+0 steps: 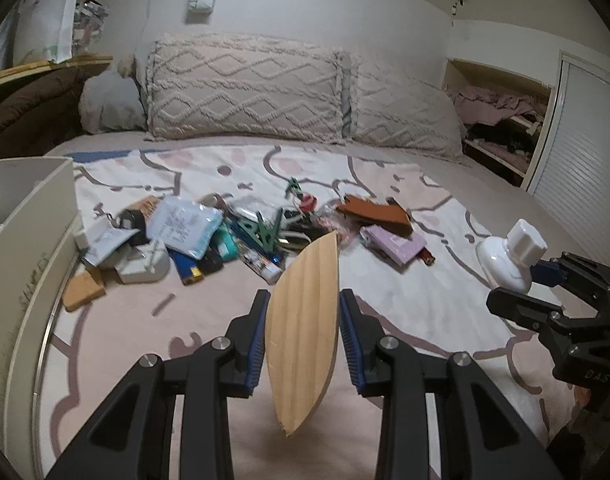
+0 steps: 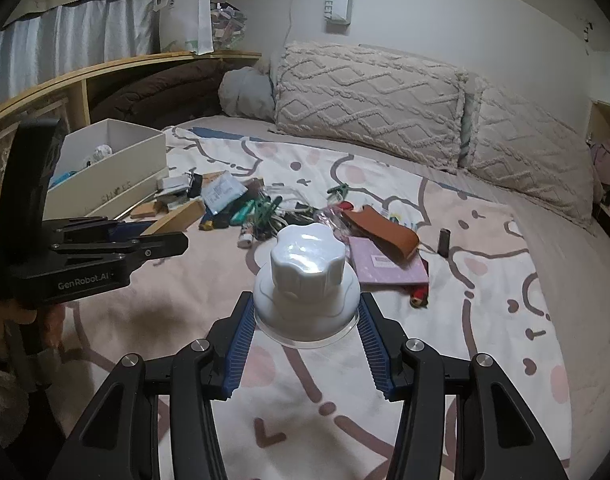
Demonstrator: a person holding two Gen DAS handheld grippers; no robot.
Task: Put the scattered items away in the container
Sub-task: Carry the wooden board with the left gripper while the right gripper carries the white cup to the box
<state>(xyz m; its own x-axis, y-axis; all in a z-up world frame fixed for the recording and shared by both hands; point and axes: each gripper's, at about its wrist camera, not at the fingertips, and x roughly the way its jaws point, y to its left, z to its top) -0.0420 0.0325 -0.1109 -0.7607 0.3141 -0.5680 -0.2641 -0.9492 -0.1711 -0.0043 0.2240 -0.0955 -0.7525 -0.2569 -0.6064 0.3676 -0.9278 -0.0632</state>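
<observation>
Left wrist — smooth leaf-shaped wooden board (image 1: 301, 332)

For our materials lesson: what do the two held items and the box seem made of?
Board: pale unfinished wood, straight grain lines visible. Bottle: glossy white plastic, probably; bright highlights on the ribbed cap. Box: matte off-white cardboard, likely; thin flat walls, printed lettering.

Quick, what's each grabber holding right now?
Left gripper: shut on the leaf-shaped wooden piece.
Right gripper: shut on the white bottle.
</observation>
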